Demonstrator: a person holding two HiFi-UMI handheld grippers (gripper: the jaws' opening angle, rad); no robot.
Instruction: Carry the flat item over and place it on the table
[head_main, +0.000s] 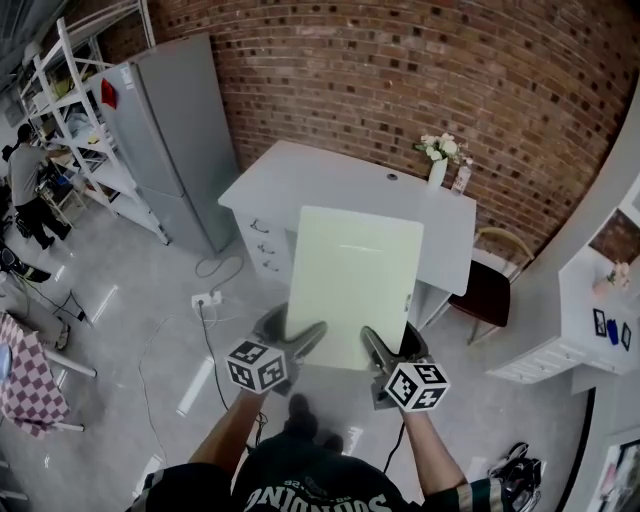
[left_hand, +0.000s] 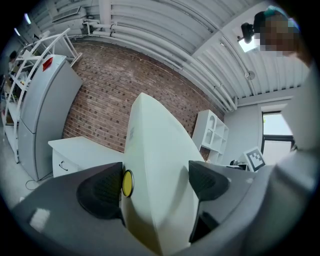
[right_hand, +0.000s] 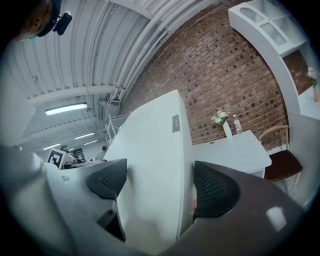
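The left tool (head_main: 297, 336) and right tool (head_main: 392, 348) pinched only the near edge of the board (head_main: 355, 280), so it risked slipping short of the desk (head_main: 300, 170).

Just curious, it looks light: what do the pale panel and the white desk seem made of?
The panel: thin rigid sheet, smooth pale face with soft glare, perhaps plastic or coated board; unclear. The desk: likely white painted or laminated wood, matte, with drawer fronts.

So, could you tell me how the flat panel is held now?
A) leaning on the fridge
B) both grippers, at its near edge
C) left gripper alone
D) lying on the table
B: the left gripper and right gripper each have jaws shut on the near edge of the panel.
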